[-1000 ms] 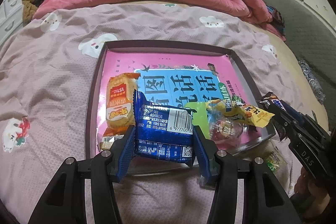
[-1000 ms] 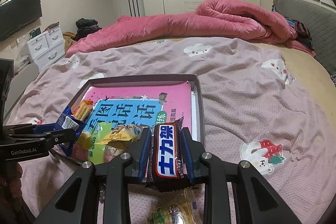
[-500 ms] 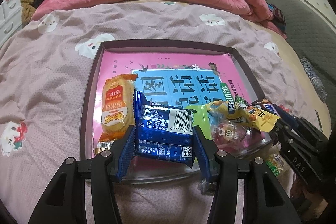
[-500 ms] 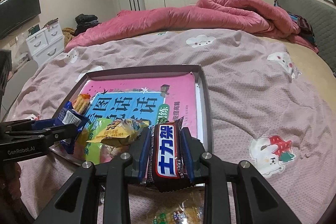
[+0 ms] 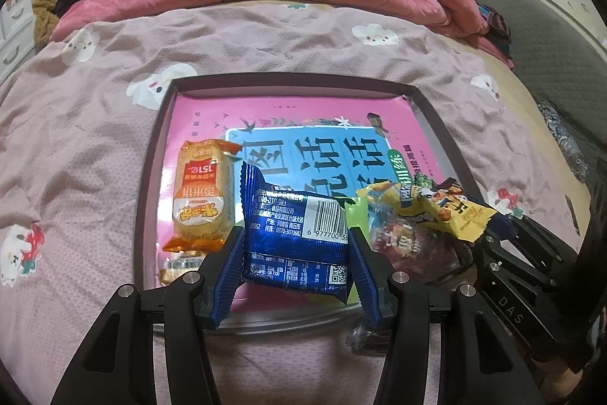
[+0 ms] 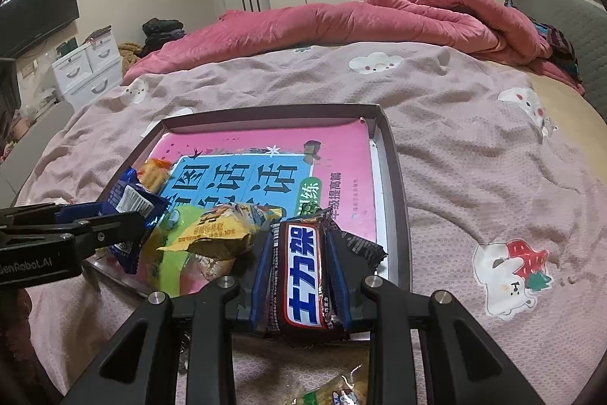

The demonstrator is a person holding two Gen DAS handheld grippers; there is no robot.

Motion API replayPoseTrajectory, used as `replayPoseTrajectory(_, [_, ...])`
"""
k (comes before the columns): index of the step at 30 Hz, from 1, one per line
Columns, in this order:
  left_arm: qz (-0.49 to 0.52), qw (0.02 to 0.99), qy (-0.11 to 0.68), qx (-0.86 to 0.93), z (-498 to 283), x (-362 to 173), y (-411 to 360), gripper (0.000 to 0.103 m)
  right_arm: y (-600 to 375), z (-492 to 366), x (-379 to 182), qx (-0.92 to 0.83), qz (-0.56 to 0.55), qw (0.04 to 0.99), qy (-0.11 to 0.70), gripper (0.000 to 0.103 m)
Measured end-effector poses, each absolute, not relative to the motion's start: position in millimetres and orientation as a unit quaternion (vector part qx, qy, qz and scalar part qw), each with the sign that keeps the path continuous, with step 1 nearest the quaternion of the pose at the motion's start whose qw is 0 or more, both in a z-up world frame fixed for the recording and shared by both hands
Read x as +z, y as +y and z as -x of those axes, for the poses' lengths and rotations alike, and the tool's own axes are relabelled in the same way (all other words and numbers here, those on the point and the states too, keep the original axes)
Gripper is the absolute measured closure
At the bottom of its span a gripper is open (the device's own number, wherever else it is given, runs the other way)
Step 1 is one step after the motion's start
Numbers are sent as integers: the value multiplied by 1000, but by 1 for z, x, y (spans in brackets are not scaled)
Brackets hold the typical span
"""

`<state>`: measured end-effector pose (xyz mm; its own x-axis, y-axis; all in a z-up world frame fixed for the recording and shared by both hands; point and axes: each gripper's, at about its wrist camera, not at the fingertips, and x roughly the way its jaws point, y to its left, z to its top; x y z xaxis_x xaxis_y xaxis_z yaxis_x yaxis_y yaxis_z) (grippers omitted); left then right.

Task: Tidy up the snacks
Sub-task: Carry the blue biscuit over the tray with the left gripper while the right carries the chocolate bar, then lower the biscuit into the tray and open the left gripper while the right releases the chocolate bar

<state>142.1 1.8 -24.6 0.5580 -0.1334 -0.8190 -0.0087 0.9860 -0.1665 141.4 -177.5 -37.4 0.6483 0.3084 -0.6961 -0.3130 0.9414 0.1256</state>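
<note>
- Low in the centre of the left wrist view, the left gripper (image 5: 296,253) clamps a blue snack packet (image 5: 296,234) between its pads, over the near edge of the tray (image 5: 151,177).
- At the bottom centre of the right wrist view, the right gripper (image 6: 299,276) pinches a brown chocolate bar (image 6: 301,272) narrowly, over the tray's near right corner.
- Already in the tray, on a pink book (image 5: 303,116): an orange cracker pack (image 5: 201,192) at left, a yellow packet (image 5: 428,211) at right.
- My judgement: about midway. Both held snacks need setting down, and a green-and-yellow packet (image 6: 334,393) lies outside on the bedspread (image 6: 474,158).
</note>
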Motion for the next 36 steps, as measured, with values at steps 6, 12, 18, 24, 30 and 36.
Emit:
replayPoseTrajectory(6, [70, 879, 469, -40, -142, -25, -4, 48, -179, -140, -37, 166, 4, 909, 382, 73])
replayPoseTrajectory(12, [72, 881, 466, -41, -143, -25, -4, 48, -185, -137, -36, 158, 3, 910, 383, 72])
replayPoseTrajectory(18, [73, 883, 462, -43, -144, -25, -4, 48, -190, -135, -35, 153, -3, 910, 385, 69])
replayPoseTrajectory(24, [76, 883, 461, -45, -147, -27, -2, 46, -194, -132, -35, 147, -7, 910, 388, 65])
replayPoseTrajectory(30, [79, 883, 460, -43, -149, -26, 0, 46, -195, -124, -31, 150, -4, 910, 386, 64])
replayPoseTrajectory(36, [81, 884, 459, -44, -146, -23, 1, 46, -193, -124, -32, 150, 15, 912, 382, 68])
